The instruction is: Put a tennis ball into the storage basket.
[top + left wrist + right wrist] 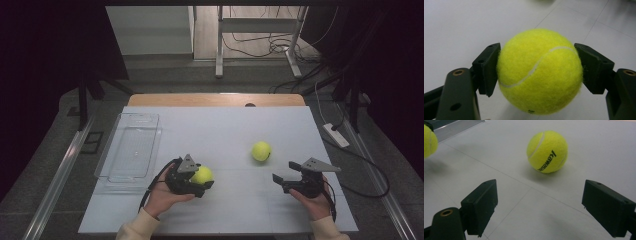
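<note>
My left gripper (202, 181) is shut on a yellow tennis ball (202, 175) just above the white table, left of centre. In the left gripper view the ball (539, 71) sits squeezed between both pads, one pad (487, 68) on each side. A second tennis ball (261, 151) with black lettering rests on the table right of centre. My right gripper (281, 181) stands open near the front right, its jaws pointing left. In the right gripper view that loose ball (547, 151) lies ahead of my open right gripper (550, 206), apart from it.
A clear plastic tray (131, 150) lies at the table's left side, left of the held ball. The white table surface (220, 125) ends at a wooden strip at the far edge. Cables and a power strip (336, 135) lie on the floor to the right.
</note>
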Demonstrator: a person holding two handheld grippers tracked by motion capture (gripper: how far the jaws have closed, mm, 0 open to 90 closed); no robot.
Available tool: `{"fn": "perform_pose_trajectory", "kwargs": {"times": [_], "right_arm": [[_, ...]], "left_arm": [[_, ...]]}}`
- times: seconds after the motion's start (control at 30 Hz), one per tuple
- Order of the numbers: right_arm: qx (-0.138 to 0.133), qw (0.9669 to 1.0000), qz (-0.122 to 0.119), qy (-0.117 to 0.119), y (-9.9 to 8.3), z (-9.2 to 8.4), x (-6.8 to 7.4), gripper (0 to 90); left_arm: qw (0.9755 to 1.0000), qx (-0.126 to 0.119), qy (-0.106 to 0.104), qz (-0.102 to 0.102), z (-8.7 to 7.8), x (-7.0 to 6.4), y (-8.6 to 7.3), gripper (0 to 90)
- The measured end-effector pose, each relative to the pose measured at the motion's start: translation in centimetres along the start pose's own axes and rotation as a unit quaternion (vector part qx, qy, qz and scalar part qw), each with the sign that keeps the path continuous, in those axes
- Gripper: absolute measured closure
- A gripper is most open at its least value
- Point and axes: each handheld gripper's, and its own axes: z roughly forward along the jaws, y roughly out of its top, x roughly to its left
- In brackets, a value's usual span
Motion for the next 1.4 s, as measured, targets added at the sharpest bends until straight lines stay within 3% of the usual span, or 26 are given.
{"fn": "perform_pose_trajectory", "kwargs": {"times": [0.6, 1.0, 1.4], "right_arm": [[-0.001, 1.0000, 0.001, -0.001, 0.0, -0.1, 0.0, 13.6], [-0.002, 1.0000, 0.001, -0.002, 0.0, -0.1, 0.0, 13.6], [0.000, 1.0000, 0.001, -0.001, 0.0, -0.1, 0.0, 13.6]], "left_arm": [[0.9982, -0.052, 0.000, -0.028, -1.6, 0.9, 0.0, 26.8], [0.9947, -0.091, 0.017, -0.046, -3.5, 1.7, -0.1, 26.8], [0.9922, -0.110, 0.030, -0.049, -5.0, 2.0, -0.1, 26.8]]}}
